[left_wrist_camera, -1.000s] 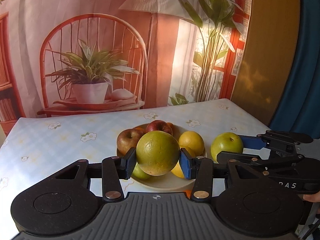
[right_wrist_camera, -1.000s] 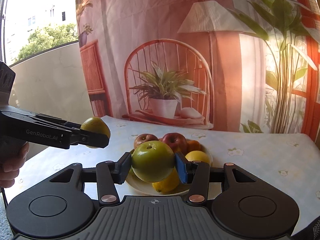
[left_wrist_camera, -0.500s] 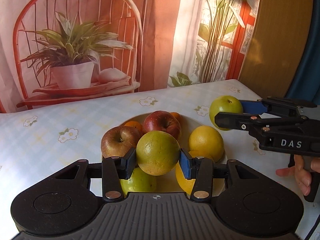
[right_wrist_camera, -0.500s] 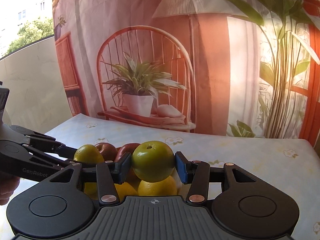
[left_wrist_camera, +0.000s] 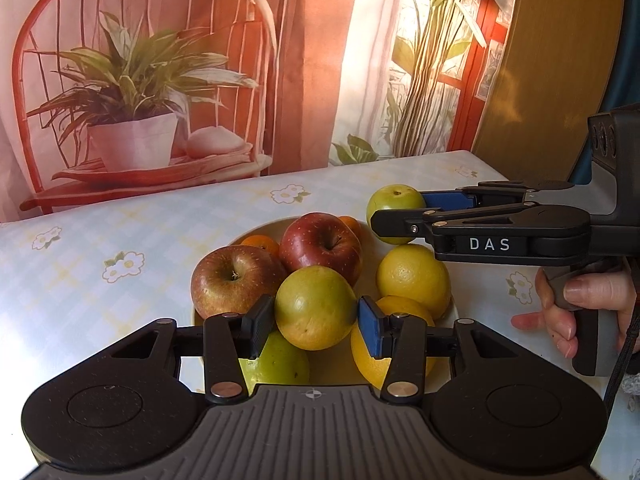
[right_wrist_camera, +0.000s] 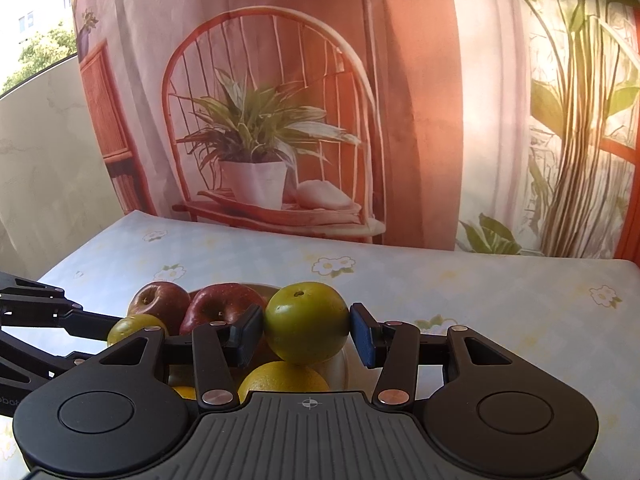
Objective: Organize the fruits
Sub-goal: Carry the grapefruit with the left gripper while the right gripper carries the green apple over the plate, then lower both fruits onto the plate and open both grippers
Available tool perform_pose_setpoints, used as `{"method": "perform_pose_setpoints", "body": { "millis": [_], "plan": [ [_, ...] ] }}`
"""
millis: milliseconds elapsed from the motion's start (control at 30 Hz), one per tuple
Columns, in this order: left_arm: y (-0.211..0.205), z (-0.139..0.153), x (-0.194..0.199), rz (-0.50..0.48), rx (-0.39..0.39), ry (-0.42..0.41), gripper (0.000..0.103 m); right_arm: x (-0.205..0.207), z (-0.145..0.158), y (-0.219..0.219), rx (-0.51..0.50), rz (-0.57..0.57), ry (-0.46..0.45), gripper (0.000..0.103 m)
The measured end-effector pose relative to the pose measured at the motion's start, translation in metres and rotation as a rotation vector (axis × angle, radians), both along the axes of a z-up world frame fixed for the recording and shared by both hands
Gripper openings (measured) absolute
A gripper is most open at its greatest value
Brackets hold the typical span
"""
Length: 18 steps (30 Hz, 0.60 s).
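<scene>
While both views look over the same plate [left_wrist_camera: 451, 312] of fruit on the flowered worktop [left_wrist_camera: 120, 240], each shows its own claw up close and the other only from the side. Left wrist view: left claw [left_wrist_camera: 316, 322] pinching a yellow-green round fruit [left_wrist_camera: 315, 307] between its pads, held just above the pile; under it a green apple [left_wrist_camera: 280, 364] and a yellow citrus [left_wrist_camera: 372, 356], behind it two red apples [left_wrist_camera: 234, 276] [left_wrist_camera: 322, 246], a small orange one [left_wrist_camera: 262, 245] and another yellow citrus [left_wrist_camera: 414, 280]. Only this view shows the person's hand [left_wrist_camera: 576, 312] on the handle of the right claw [left_wrist_camera: 394, 214], which comes in from the right and pinches a greener round fruit [left_wrist_camera: 390, 200] over the plate's far right rim. Right wrist view: that right claw [right_wrist_camera: 307, 330] seen from behind, pads pressed on the green fruit [right_wrist_camera: 306, 322], plate mostly hidden by the tool body, just the red apples [right_wrist_camera: 160, 300] [right_wrist_camera: 224, 304] and a yellow citrus [right_wrist_camera: 280, 376] peeking out. Left claw [right_wrist_camera: 120, 330] enters from the left edge here; its fruit [right_wrist_camera: 132, 328] is half covered and the pad contact can't be made out in this view. This view also shows a window with trees outside [right_wrist_camera: 36, 40], not seen from the left wrist. Printed backdrop with chair and potted plant [right_wrist_camera: 256, 140] behind the worktop in both.
</scene>
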<state>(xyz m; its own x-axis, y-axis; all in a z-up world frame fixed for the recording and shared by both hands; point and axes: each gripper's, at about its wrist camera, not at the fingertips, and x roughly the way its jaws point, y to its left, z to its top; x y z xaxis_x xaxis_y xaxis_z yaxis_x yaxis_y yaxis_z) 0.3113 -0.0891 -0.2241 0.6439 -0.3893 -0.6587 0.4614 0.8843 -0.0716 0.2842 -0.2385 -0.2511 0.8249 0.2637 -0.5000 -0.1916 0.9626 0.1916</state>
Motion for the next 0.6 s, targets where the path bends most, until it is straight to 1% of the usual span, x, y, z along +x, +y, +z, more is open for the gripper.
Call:
{"method": "perform_pose_setpoints", "body": {
  "millis": [133, 200, 333, 600],
  "plan": [
    [0.000, 0.004, -0.004, 0.002, -0.003, -0.015, 0.049, 0.003, 0.000, 0.001, 0.001, 0.007, 0.010, 0.044],
    [0.002, 0.006, -0.005, 0.006, -0.005, -0.026, 0.049, 0.003, 0.001, 0.001, 0.009, 0.020, 0.011, 0.047],
    [0.006, 0.009, -0.008, 0.020, -0.015, -0.033, 0.049, 0.001, 0.006, 0.005, -0.007, 0.022, 0.003, 0.047],
    [0.011, 0.016, -0.019, 0.055, -0.002, -0.052, 0.049, -0.021, 0.014, 0.001, 0.005, -0.006, -0.015, 0.047]
  ]
}}
